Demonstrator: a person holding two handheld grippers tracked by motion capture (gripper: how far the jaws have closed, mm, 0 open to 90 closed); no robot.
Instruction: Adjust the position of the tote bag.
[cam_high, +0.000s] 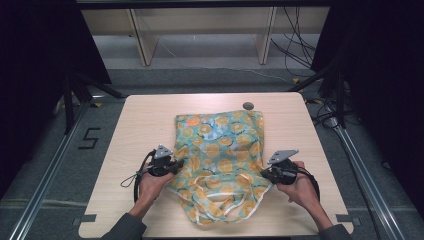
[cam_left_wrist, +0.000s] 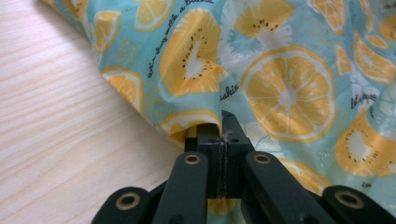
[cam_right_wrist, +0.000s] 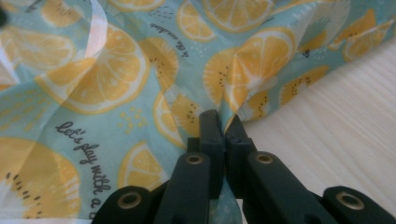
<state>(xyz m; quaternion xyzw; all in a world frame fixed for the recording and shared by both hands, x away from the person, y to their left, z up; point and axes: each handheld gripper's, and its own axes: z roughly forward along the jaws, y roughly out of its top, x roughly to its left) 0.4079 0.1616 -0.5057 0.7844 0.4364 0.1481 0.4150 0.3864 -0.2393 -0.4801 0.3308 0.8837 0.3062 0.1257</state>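
A teal cloth printed with orange and lemon slices (cam_high: 220, 155) lies rumpled on the light wooden table (cam_high: 145, 125), with white ribbon straps (cam_high: 237, 200) bunched at its near end. My left gripper (cam_high: 172, 166) is shut on the cloth's left edge; in the left gripper view its jaws (cam_left_wrist: 222, 128) pinch a fold of the cloth (cam_left_wrist: 280, 84). My right gripper (cam_high: 267, 172) is shut on the cloth's right edge, and in the right gripper view the jaws (cam_right_wrist: 224, 126) clamp a fold of the fabric (cam_right_wrist: 116, 88).
A round grommet hole (cam_high: 248, 106) sits in the table just beyond the cloth's far edge. Bare tabletop lies left and right of the cloth. Black curtains, floor rails and cables (cam_high: 295, 45) surround the table.
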